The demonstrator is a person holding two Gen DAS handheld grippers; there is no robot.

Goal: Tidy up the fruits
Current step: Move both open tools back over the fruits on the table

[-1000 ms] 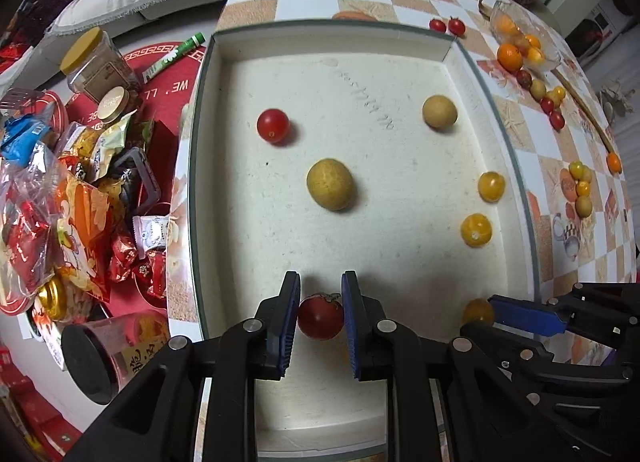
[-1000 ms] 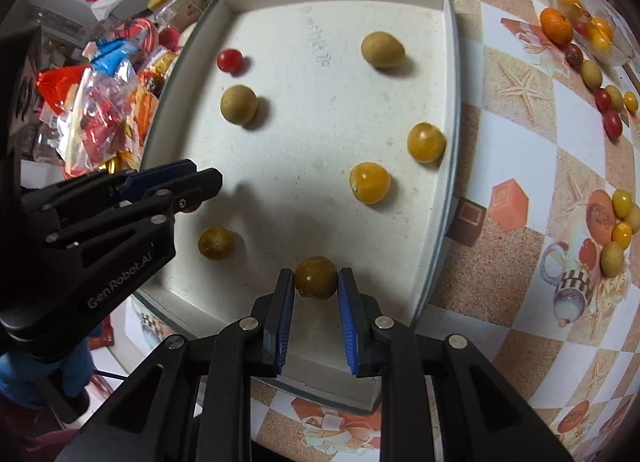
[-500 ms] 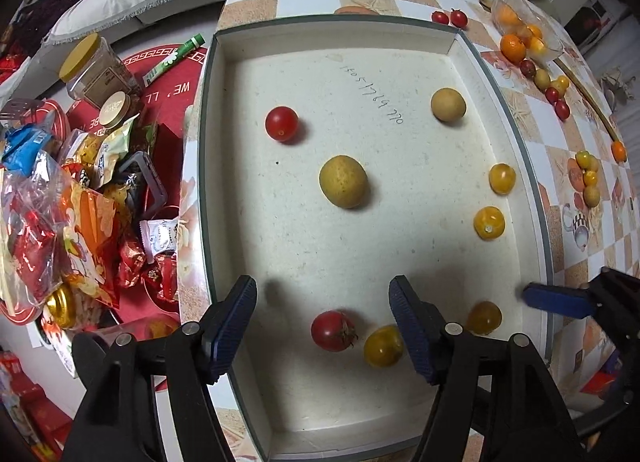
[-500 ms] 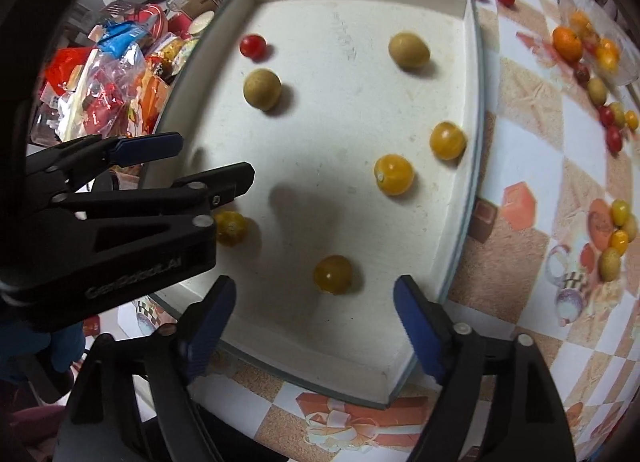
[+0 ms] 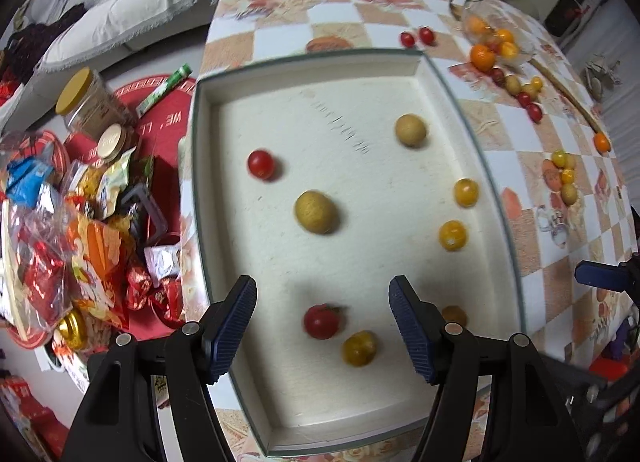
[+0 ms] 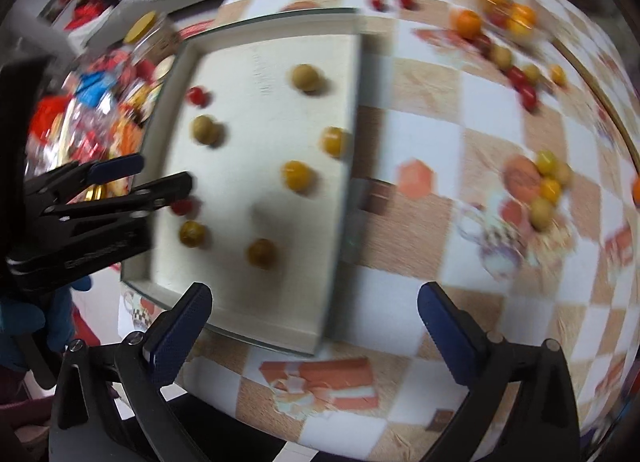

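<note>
A white tray (image 5: 208, 165) lies on the checkered table and holds several fruits. In the left wrist view a red tomato (image 5: 321, 321) and a yellow tomato (image 5: 359, 347) lie at its near end, a tan fruit (image 5: 315, 211) and a small red tomato (image 5: 261, 164) further in. My left gripper (image 5: 323, 328) is open and empty above the red tomato. My right gripper (image 6: 314, 332) is open and empty over the tray's near right corner (image 6: 320, 336). The yellow-brown tomato (image 6: 262, 253) lies on the tray ahead of it.
Loose fruits lie on the table right of the tray: a far pile (image 5: 492, 51) and a small cluster (image 6: 544, 185). Two red tomatoes (image 5: 416, 37) sit beyond the tray. Snack packets and jars (image 5: 80, 189) crowd the space to the left.
Both grippers opened and let go of their tomatoes, which now lie on the tray. Both pulled back; the right one has swung right toward the table, its view blurred.
</note>
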